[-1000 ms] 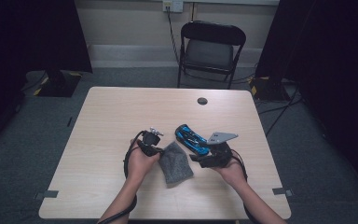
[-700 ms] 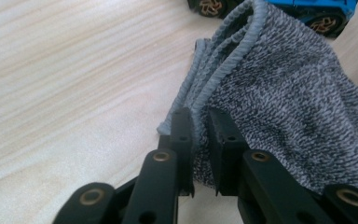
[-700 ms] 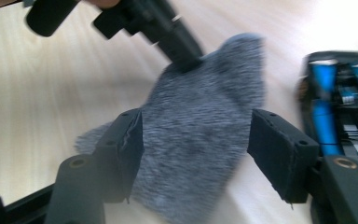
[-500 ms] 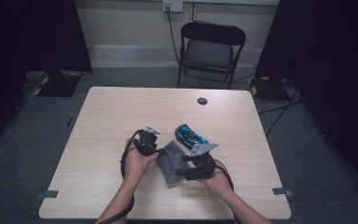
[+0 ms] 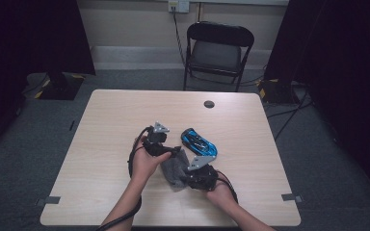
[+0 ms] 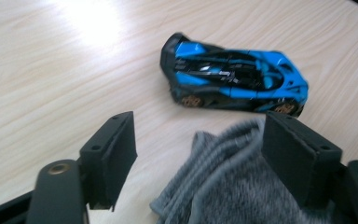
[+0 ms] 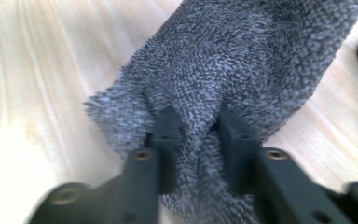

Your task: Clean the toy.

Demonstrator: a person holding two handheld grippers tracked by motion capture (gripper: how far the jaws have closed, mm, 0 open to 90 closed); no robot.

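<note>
The right hand-held gripper has its jaws pinched on a fold of the grey cloth; they have just been closing, and the fluffy pile now bunches up between the two pads. In the high view this right hand-held gripper sits at the near edge of the cloth, with the person's right hand behind it.

The left hand-held gripper stands open, its jaws having just been opening. The cloth lies between them, beside the right-hand pad, while the left-hand pad stands clear of it over bare wood. In the high view the left hand-held gripper is at the far edge of the cloth, held in the left hand, with its black cable looping down beside the wrist.

The cloth lies crumpled on the surface, between the two hand-held grippers. Just beyond the cloth, on its far right side, stands a blue and black toy car; in the left gripper view the car rests on its wheels, side on, close to the cloth's edge. Well beyond the cloth, near the far edge of the surface, is a small dark round disc. Farther still, past the surface, a folding chair stands against the wall.
</note>
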